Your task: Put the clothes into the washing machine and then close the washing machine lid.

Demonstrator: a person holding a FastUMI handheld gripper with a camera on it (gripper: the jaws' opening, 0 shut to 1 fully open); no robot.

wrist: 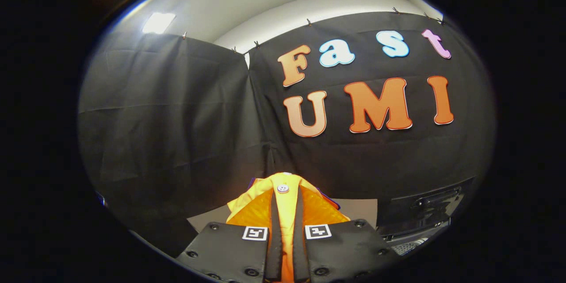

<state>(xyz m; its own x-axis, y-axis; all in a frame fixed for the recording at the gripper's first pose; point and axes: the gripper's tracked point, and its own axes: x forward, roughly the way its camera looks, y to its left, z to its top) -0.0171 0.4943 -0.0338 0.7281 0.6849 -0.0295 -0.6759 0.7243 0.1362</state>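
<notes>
Tongs [286, 212]: the two fingers are pressing in on a fold of cloth from both sides, with only a narrow strip of fabric showing between them; they are clamped on the garment.
Garment [286, 194]: a yellow-orange piece of clothing is being held up between the fingers; it is bunching above and ahead of the fingertips and spilling out to either side of them.
Button [283, 188]: a small pale button is sitting on the garment, just above the fingertips, near the top of the bunched fabric.
Trim [329, 200]: a thin purple edge is showing along the outer fold of the garment, on the right-hand side.
Washing machine [424, 216]: a dark appliance is standing low and to the right of the fingers, well apart from the garment; a handle-like recess [435, 198] is showing on its upper panel. Whether the lid is open cannot be told.
Surface [358, 210]: a pale flat patch is showing behind the garment, between it and the washing machine.
Wall [177, 119]: black cloth is hanging beyond the fingers, pinned along its top edge with small clips, with a corner seam running down behind the garment.
Ceiling [247, 0]: a pale ceiling is showing above the cloth, with a bright light panel [158, 22] at the left.
</notes>
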